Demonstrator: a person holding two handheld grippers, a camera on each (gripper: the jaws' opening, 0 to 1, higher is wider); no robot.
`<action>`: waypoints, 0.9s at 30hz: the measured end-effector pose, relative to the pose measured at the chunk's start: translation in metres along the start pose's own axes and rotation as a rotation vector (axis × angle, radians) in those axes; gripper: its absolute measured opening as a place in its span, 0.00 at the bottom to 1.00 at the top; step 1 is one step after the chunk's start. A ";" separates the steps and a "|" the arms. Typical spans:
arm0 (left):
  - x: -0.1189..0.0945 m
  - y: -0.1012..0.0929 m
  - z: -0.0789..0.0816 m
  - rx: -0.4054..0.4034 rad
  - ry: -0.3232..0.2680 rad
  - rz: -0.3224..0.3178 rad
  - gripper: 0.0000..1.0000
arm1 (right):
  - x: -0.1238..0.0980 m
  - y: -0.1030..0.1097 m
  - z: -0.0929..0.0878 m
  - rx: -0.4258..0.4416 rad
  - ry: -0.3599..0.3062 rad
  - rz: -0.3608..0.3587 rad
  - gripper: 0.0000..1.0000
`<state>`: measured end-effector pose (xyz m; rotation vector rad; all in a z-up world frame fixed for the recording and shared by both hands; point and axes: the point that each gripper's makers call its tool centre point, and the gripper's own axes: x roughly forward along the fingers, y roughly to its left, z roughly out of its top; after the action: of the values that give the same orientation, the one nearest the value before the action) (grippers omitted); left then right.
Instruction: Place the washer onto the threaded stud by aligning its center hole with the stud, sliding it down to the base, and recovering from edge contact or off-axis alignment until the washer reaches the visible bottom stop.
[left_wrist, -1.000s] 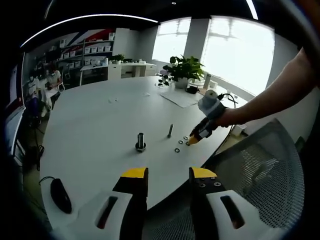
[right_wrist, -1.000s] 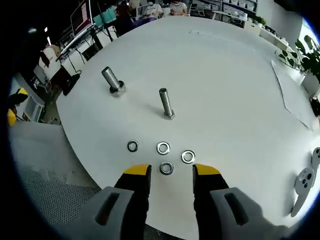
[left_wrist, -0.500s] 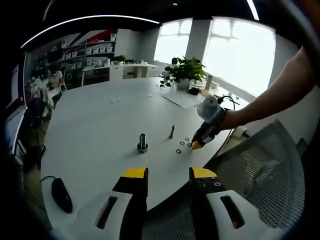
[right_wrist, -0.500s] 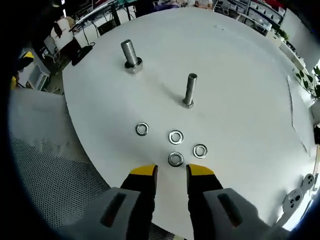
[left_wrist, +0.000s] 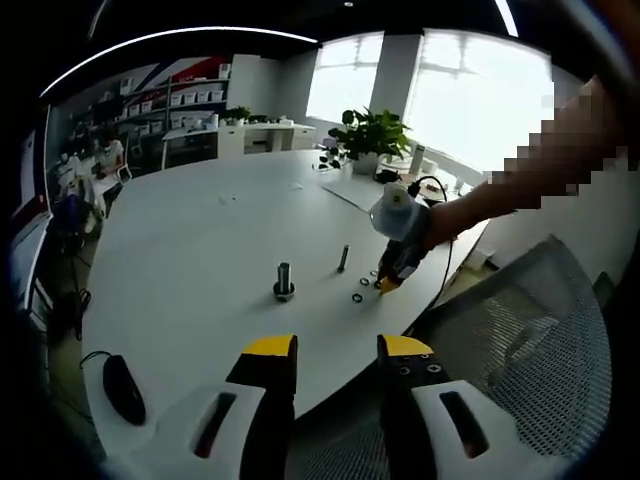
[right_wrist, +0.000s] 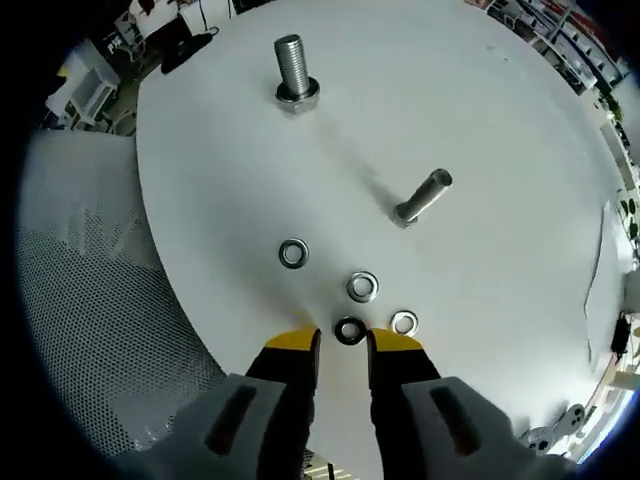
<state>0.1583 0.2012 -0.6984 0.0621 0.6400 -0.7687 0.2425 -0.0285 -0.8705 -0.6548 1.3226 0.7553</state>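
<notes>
Table: a round white table fills much of the right gripper view.
Washers: four small metal rings lie flat near the table's edge. The nearest washer lies just ahead of the right gripper's yellow tips, in line with the gap between them. The others lie close around it.
Stud: a thin threaded stud stands on the table beyond the washers; in this view its long axis leans up and to the right.
Bolt: a thicker bolt stands upright farther off, well apart from the stud.
Right gripper: jaws are narrowly apart with nothing between them.
Left gripper: jaws are apart and empty, held off the table edge.
Hard to make out: in the left gripper view the washers are tiny specks; whether the right gripper touches the washer cannot be told.
</notes>
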 end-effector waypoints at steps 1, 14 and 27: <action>0.000 0.000 -0.001 0.001 0.004 0.000 0.30 | 0.000 -0.001 0.000 -0.015 0.009 0.003 0.19; 0.000 0.000 -0.003 0.003 0.018 0.004 0.28 | 0.001 -0.005 -0.001 -0.040 0.078 0.004 0.16; 0.000 0.001 -0.002 -0.002 0.012 0.004 0.28 | -0.004 0.005 0.000 0.024 -0.005 0.073 0.24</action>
<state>0.1580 0.2027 -0.7003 0.0660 0.6516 -0.7648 0.2381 -0.0262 -0.8665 -0.5877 1.3546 0.7986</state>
